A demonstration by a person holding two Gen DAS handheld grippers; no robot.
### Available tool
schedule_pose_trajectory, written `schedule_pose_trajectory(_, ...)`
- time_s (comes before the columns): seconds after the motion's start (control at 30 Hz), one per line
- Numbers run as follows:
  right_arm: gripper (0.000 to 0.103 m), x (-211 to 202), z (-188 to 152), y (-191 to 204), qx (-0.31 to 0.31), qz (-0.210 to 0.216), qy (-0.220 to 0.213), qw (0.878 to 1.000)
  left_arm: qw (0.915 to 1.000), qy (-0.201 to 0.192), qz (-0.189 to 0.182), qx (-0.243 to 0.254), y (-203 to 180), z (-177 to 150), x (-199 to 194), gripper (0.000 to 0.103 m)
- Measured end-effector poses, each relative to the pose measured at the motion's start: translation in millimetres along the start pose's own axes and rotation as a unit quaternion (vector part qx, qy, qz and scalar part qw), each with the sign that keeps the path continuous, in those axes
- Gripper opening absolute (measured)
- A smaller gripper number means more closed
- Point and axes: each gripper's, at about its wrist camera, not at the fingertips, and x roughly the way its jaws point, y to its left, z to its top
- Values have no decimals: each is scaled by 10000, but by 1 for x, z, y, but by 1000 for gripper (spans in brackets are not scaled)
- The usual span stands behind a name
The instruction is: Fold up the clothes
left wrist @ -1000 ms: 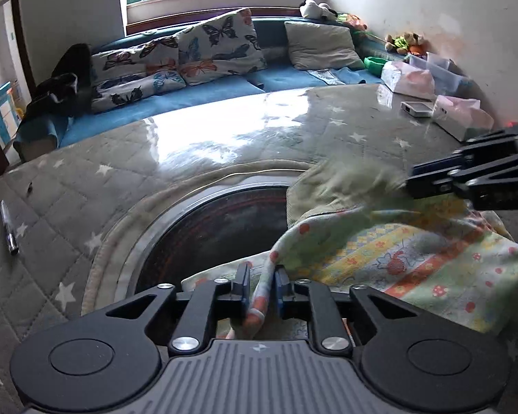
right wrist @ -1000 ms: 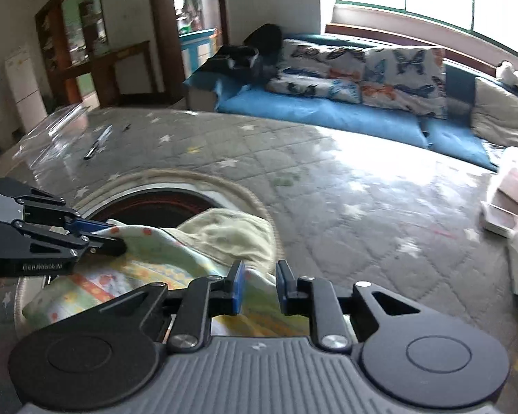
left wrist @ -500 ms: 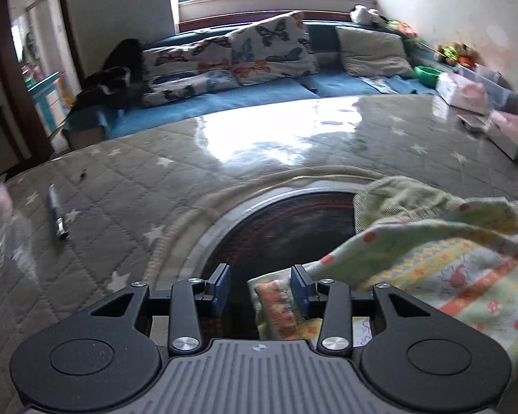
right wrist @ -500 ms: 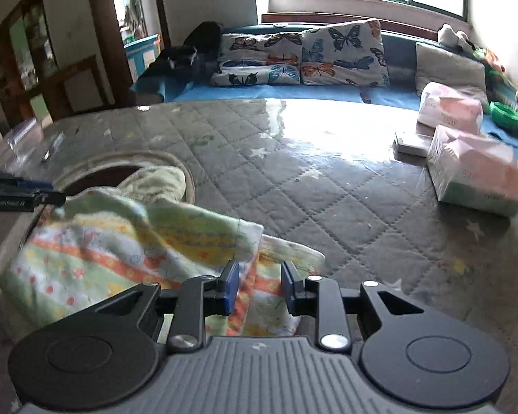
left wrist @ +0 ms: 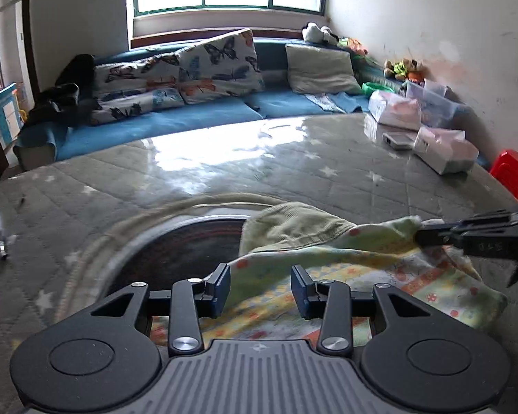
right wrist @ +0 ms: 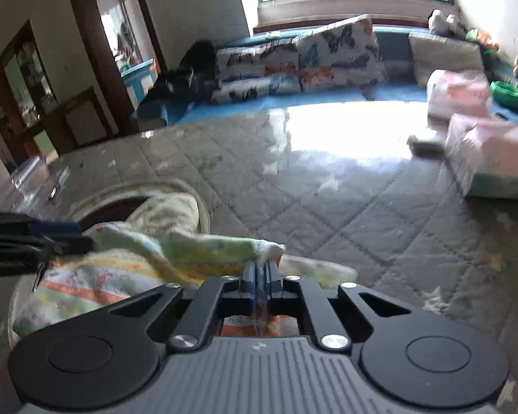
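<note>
A patterned yellow-green garment [left wrist: 345,283] with orange stripes lies on the quilted table, with a plain green garment [left wrist: 293,224] under its far edge. My left gripper [left wrist: 260,288] is open, its jaws over the near edge of the patterned garment [right wrist: 121,276]. My right gripper [right wrist: 260,270] is shut on a corner of that garment and lifts it a little. The right gripper also shows in the left wrist view [left wrist: 431,236] at the right, pinching the cloth. The left gripper shows in the right wrist view [right wrist: 72,236] at the left.
A round dark recess [left wrist: 186,248] with a pale rim sits in the quilted table cover [left wrist: 224,176] under the clothes. A pen [left wrist: 0,238] lies at the left. Tissue packs [left wrist: 445,148] and a small box [left wrist: 399,139] stand at the far right. A blue sofa [left wrist: 176,117] is behind.
My left gripper let go of the garment's edge and opened wide. My right gripper closed on a corner of the garment and raised it.
</note>
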Motion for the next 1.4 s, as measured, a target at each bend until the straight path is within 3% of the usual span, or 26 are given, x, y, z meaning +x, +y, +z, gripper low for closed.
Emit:
schedule_pose_trajectory(0.13, 5, -8, 0, 3, -4, -183, -80, 9998, 9999, 38, 63, -111, 4, 1, 19, 42)
schedule_pose_trajectory(0.27, 10, 10, -4, -7, 141, -311, 162, 9993, 9993, 142, 152, -298, 14, -1, 32, 42)
schedule_pose_trajectory(0.4, 10, -3, 3, 0, -50, -375, -19, 9993, 9987, 148, 160, -456, 23, -5, 35, 43)
schedule_pose_trajectory(0.53, 10, -12, 13, 19, -341, -25, -116, 9993, 9986, -25, 159, -505, 24, -1, 22, 40)
schedule_pose_trajectory(0.73, 10, 20, 17, 54, -697, 499, 181, 9962, 9991, 22, 34, -411, 15, 1, 25, 39)
schedule_pose_trajectory(0.97, 9, 59, 18, 61, -765, 434, 486, 9949, 9991, 194, 44, -379, 14, 0, 43, 42)
schedule_pose_trajectory(1.17, 10, 37, 18, 70, -1078, 539, 447, 9917, 9995, 8, 72, -311, 12, -3, 24, 40)
schedule_pose_trajectory(1.4, 10, 26, 7, 88, -1395, 801, 495, 9857, 9996, -97, -192, -166, -5, -20, -2, 39)
